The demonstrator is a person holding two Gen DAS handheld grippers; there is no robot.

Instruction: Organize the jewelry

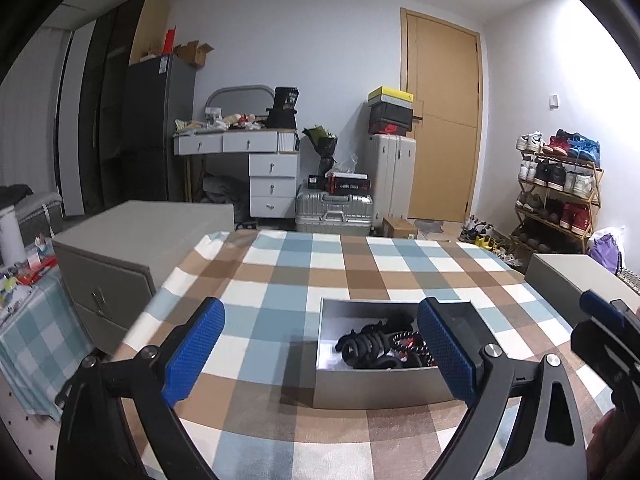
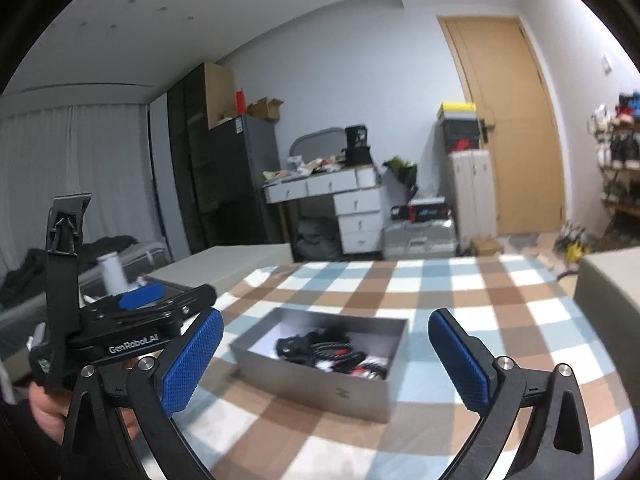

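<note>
Frankly, much of what mattered was hard for me to read. The jewelry [image 1: 382,344] lay in a dark tangle inside the gray box [image 1: 376,386]; I could pick out black coiled pieces and a cord flecked with red and white, but not count or name them. In the left wrist view the blue pad of one finger [image 1: 446,350] covered the right end of the heap and part of the box's right wall. The right wrist view was blurred, so the tangle [image 2: 332,354] there was only black loops with a touch of red.

The box sat open-topped on the checked tablecloth [image 1: 280,272], toward the near edge of the table and well clear of its far edge. The left gripper [image 1: 320,354] was spread wide with nothing between its pads, the box just ahead of it and to the right of its centre line. The right gripper [image 2: 326,364] was likewise spread wide and empty, the box lying ahead between the lines of its fingers, untouched. Only a cut-off slice of the right gripper showed at the right edge of the left view. The hand [image 2: 48,408] holding the left gripper was mostly hidden behind the rig.
</note>
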